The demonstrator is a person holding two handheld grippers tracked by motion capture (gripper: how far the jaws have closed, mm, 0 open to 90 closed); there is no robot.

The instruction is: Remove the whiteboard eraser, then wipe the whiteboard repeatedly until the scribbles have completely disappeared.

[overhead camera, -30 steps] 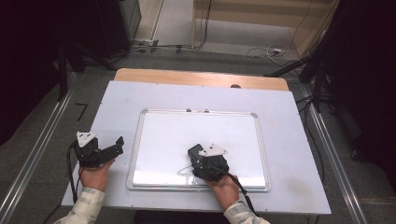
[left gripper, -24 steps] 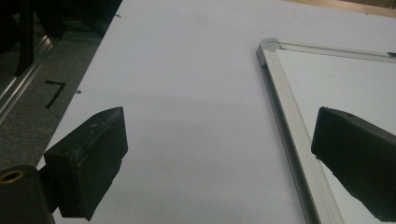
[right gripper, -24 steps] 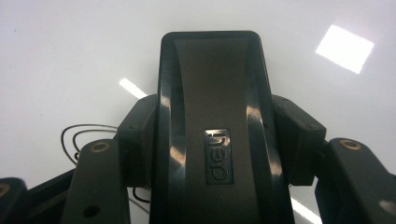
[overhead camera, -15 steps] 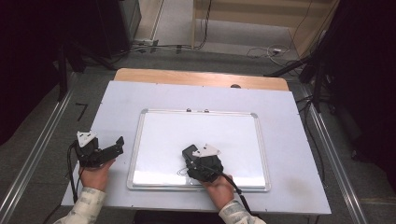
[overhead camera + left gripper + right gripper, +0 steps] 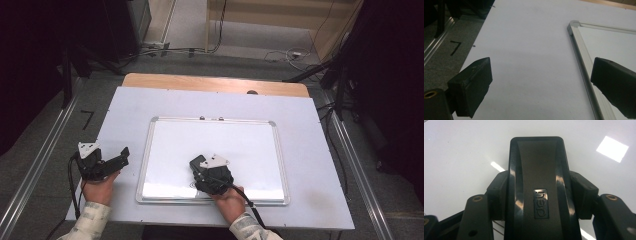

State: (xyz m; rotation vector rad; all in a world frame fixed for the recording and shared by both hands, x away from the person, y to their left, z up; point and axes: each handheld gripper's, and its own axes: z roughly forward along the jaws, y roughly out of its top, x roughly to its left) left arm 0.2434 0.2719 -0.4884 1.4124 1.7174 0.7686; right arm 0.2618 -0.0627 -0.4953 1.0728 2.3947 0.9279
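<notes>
A white whiteboard (image 5: 235, 142) with a silver frame lies flat on the pale table top (image 5: 310, 150). My right gripper (image 5: 201, 167) is over the board's near left part, shut on a black eraser (image 5: 198, 162). In the right gripper view the eraser (image 5: 537, 170) stands lengthwise between the pads (image 5: 499, 192), pressed against the glossy board. A few thin pen lines (image 5: 496, 227) show beside it, and a small mark (image 5: 192, 189) remains near the board's front rim. My left gripper (image 5: 120, 156) rests open on the table just left of the board, with nothing between its jaws (image 5: 541, 75).
The board's top left corner (image 5: 574, 25) lies just right of the left jaws. A wooden strip (image 5: 215, 84) runs along the table's far edge. Metal rails (image 5: 40, 165) flank the table. Black tape (image 5: 455, 47) marks the floor at left, and cables (image 5: 280, 55) lie beyond.
My right gripper has slid the eraser a little to the left along the board's near part. The pen line there looks shorter. The left gripper has not moved.
</notes>
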